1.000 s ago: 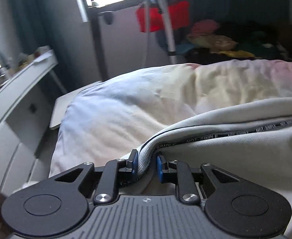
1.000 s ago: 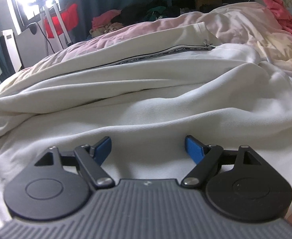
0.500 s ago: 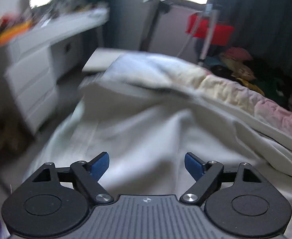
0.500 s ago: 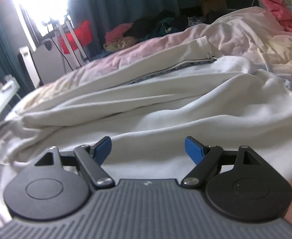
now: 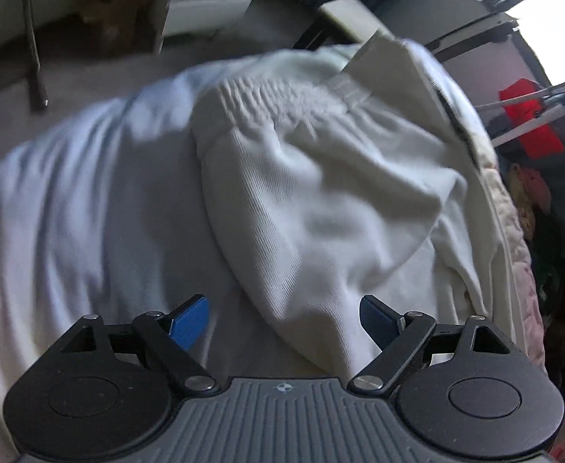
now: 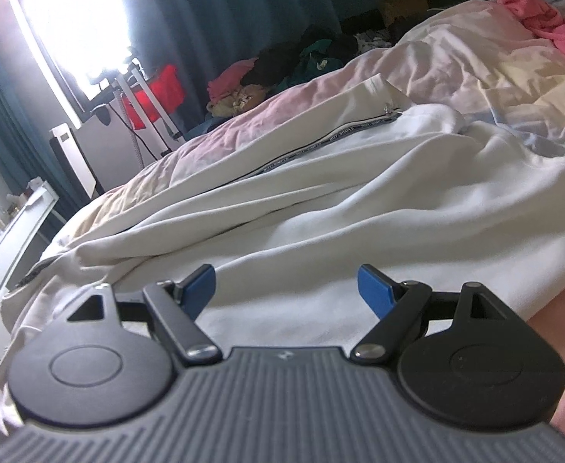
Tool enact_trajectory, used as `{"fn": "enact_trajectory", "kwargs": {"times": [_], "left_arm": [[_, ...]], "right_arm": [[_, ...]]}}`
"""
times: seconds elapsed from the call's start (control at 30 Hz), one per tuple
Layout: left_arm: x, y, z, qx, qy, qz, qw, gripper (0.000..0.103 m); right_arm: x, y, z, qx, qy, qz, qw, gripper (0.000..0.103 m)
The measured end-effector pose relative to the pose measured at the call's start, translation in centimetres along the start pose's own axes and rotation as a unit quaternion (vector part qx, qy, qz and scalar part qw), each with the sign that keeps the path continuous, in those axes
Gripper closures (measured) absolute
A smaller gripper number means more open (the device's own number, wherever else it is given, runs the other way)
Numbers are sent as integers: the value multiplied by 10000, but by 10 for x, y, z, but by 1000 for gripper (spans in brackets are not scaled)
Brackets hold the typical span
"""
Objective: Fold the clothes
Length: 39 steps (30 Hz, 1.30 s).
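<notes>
Lying spread across the bed (image 6: 475,65), the white jacket (image 6: 359,200) covered most of the pale quilt, its dark printed zipper band (image 6: 321,142) running along the side of the bed farthest from the right gripper (image 6: 286,289). That gripper hung low over the near part of the jacket with its blue fingers (image 6: 199,285) set wide, nothing between them and no cloth pressed by either pad. A pink garment (image 6: 533,19) sat crumpled on the bed beyond the jacket, well apart from it. The left gripper (image 5: 284,320) pointed steeply down at the bed's end, where the jacket's gathered ribbed hem (image 5: 282,104) draped over the edge. Its fingers (image 5: 189,324) also stood wide; a fold of the white cloth lay below the gap, but neither pad pressed it. Beyond the foot of the bed a red thing (image 5: 529,123) hung on a white stand, slightly blurred.
</notes>
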State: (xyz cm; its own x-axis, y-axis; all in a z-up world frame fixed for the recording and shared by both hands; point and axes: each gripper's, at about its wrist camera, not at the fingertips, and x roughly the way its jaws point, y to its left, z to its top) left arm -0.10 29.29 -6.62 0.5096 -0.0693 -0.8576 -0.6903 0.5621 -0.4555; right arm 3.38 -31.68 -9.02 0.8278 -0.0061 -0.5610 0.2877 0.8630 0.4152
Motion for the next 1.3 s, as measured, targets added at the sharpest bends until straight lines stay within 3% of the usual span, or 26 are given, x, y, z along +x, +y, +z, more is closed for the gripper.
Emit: {"fn": "enact_trajectory", "kwargs": {"times": [0.1, 0.2, 0.27, 0.33, 0.43, 0.47, 0.53, 0.7, 0.73, 0.77, 0.9, 0.97, 1.13, 1.23, 1.3], "left_arm": [[16, -8, 0, -31, -292, -172, 9994, 21], [16, -11, -4, -41, -586, -972, 9935, 28], [5, -13, -6, 11, -893, -1460, 9852, 29], [-1, -12, -7, 2, -1027, -1661, 9808, 32], [11, -3, -5, -222, -756, -1179, 9899, 34], [17, 3, -4, -380, -600, -1025, 9922, 38], [28, 15, -3, -699, -327, -840, 9935, 40], [25, 17, -3, -693, -361, -1003, 9919, 39], [23, 15, -4, -621, -410, -1104, 9911, 45], [21, 12, -5, -546, -465, -1205, 9901, 58], [7, 9, -11, -425, -817, -1565, 9834, 75], [7, 10, -12, -459, -813, -1580, 9830, 75], [31, 15, -6, -688, -317, -934, 9927, 70], [36, 17, -2, -823, -242, -1027, 9910, 56], [34, 12, -2, -722, -268, -1021, 9918, 56]], "right_arm": [[-2, -2, -1, 54, 0, -6, 10000, 21], [-4, -7, 0, 132, 0, -29, 9999, 21], [-5, -10, 0, 207, -7, -42, 9998, 21], [-4, -12, 1, 277, -13, -47, 9996, 21], [-3, -13, 3, 350, -9, -34, 9994, 21], [-2, -13, 3, 366, -3, -26, 9993, 21], [-2, -14, 3, 409, 9, -4, 9992, 21], [-1, -15, 3, 476, 34, 21, 9989, 21], [0, -15, 3, 477, 38, 20, 9989, 21], [0, -15, 3, 479, 43, 19, 9988, 21], [0, -16, 3, 533, 57, 19, 9986, 21], [-1, -17, 3, 565, 55, 9, 9984, 21], [0, -20, 3, 626, 60, -9, 9980, 21], [0, -21, 3, 664, 56, -31, 9978, 21], [-1, -23, 4, 701, 52, -43, 9975, 21]]}}
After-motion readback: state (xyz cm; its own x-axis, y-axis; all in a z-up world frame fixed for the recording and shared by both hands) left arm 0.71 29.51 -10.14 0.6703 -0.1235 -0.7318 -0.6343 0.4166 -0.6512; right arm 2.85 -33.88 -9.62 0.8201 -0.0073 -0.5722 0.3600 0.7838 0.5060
